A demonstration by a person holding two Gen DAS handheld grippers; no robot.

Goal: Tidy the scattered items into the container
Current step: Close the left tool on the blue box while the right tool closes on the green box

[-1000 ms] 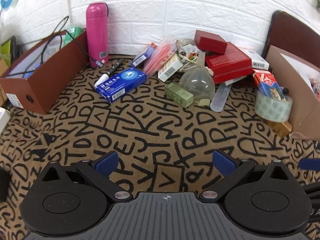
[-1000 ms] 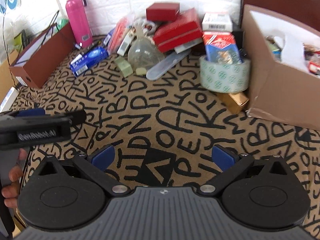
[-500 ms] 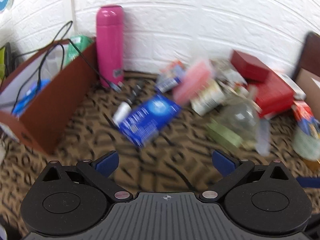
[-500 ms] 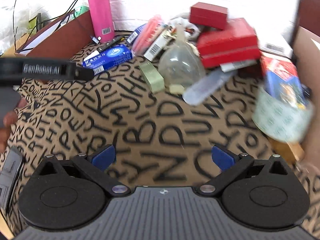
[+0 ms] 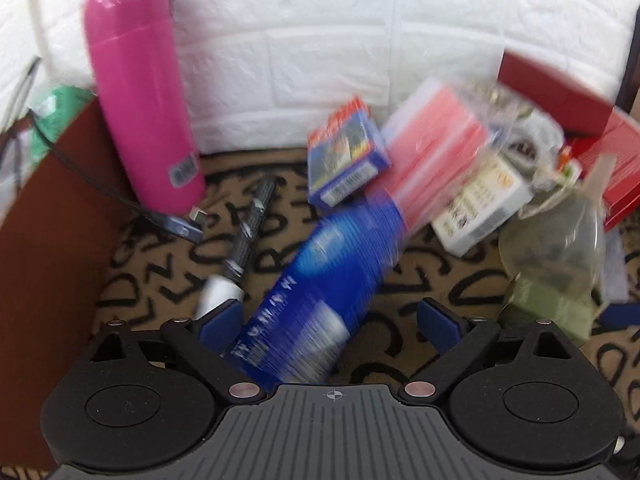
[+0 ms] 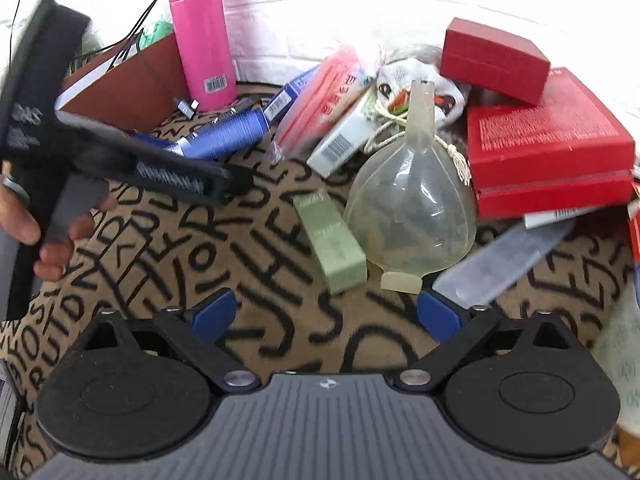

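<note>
The patterned cloth (image 6: 256, 240), tan with black letters, covers the whole work surface. On its left edge stands a brown open box (image 5: 52, 240), with a black cable (image 5: 100, 188) trailing over its wall. A pink flask (image 5: 140, 92) stands upright against the white wall, just beside that box. At the far right 2 red boxes are stacked, the small red box (image 6: 494, 60) resting on the large red box (image 6: 548, 140). A clear funnel (image 6: 408, 216) lies on its side below them, with a green carton (image 6: 332, 240) touching its left rim. The blue box (image 5: 320, 296) lies tilted on the cloth, its near end reaching between the fingers of the left gripper (image 5: 330, 320); those jaws stand wide apart, and blur hides whether the left pad touches it. A black pen (image 5: 250, 228) with a white cap lies just left of the blue box. The right gripper (image 6: 326, 314) hovers over bare cloth near the green carton; its jaws are spread wide, have just been closing a little, and nothing sits between them.
</note>
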